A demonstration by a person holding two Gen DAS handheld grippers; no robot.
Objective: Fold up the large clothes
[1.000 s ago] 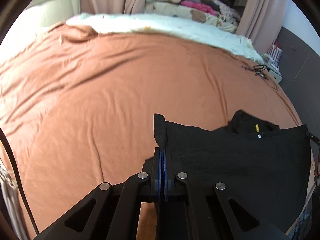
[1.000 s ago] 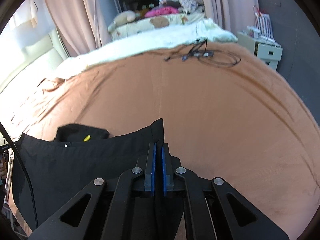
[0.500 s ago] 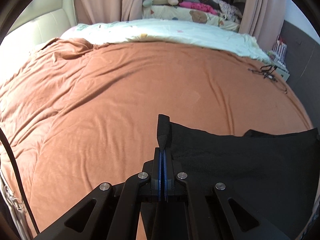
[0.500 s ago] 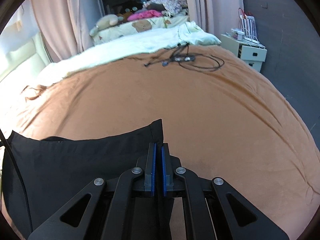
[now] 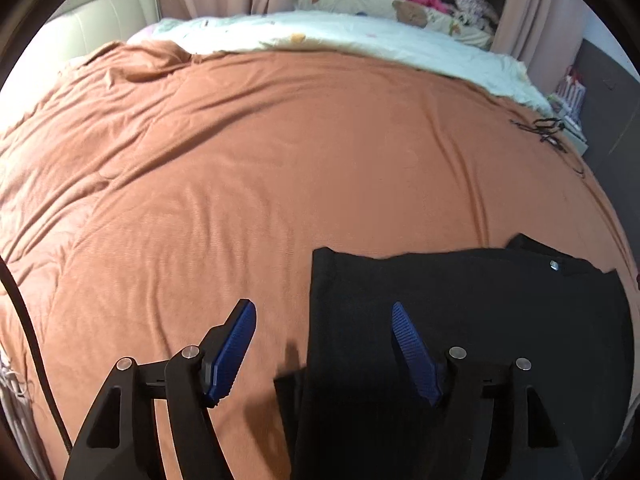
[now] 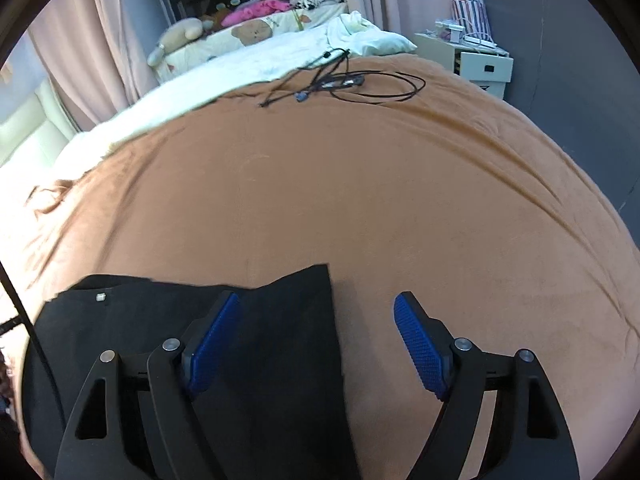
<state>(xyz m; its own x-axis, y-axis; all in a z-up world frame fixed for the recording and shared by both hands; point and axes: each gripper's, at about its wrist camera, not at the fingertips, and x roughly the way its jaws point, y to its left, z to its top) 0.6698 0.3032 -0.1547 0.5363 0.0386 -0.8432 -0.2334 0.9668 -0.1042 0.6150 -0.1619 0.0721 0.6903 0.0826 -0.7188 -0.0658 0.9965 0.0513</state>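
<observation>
A black garment (image 5: pixel 480 320) with a small metal button (image 5: pixel 554 265) lies flat on the near part of the brown bedspread (image 5: pixel 280 152). My left gripper (image 5: pixel 322 312) is open and empty, straddling the garment's left edge. In the right wrist view the same garment (image 6: pixel 260 352) lies at the lower left, its button (image 6: pixel 101 297) near the far edge. My right gripper (image 6: pixel 318 306) is open and empty, straddling the garment's right edge. The garment's near part is hidden under the grippers.
Black cables (image 6: pixel 344 80) lie on the far bedspread (image 6: pixel 400 200). A white quilt (image 5: pixel 360 40) and stuffed toys (image 6: pixel 180 36) lie beyond it. A white bedside cabinet (image 6: pixel 476 60) stands at the far right. Curtains hang behind.
Both grippers were shut on the garment's top corners and holding it up. They carried it forward, laid it on the bedspread, then opened and let go.
</observation>
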